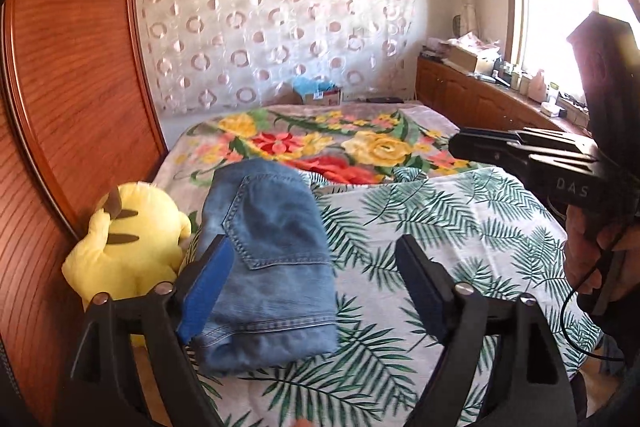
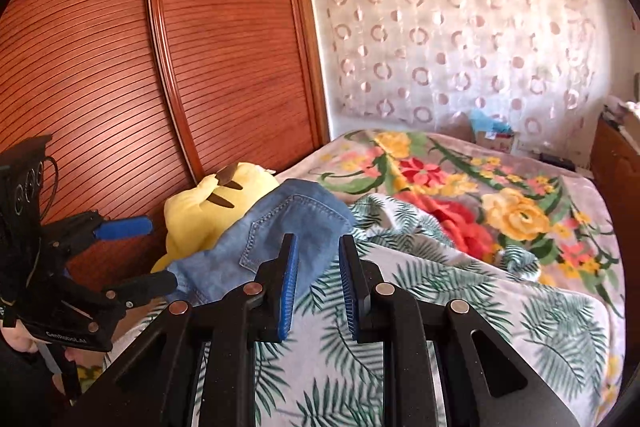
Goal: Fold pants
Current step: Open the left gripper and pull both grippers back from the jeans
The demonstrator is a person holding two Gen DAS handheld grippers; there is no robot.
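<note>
The blue denim pants (image 1: 268,259) lie folded in a compact stack on the leaf-print sheet (image 1: 440,227), back pocket up, beside the yellow plush. They also show in the right wrist view (image 2: 272,239). My left gripper (image 1: 316,251) is open wide and empty, hovering just above and in front of the stack; it also shows in the right wrist view (image 2: 156,251). My right gripper (image 2: 318,247) has its jaws a narrow gap apart with nothing between them, above the sheet right of the pants; it also shows in the left wrist view (image 1: 456,145).
A yellow plush toy (image 1: 128,239) sits against the wooden wardrobe (image 1: 60,107) left of the pants. A floral blanket (image 1: 320,139) covers the far bed. A cluttered wooden cabinet (image 1: 480,91) runs under the window at right.
</note>
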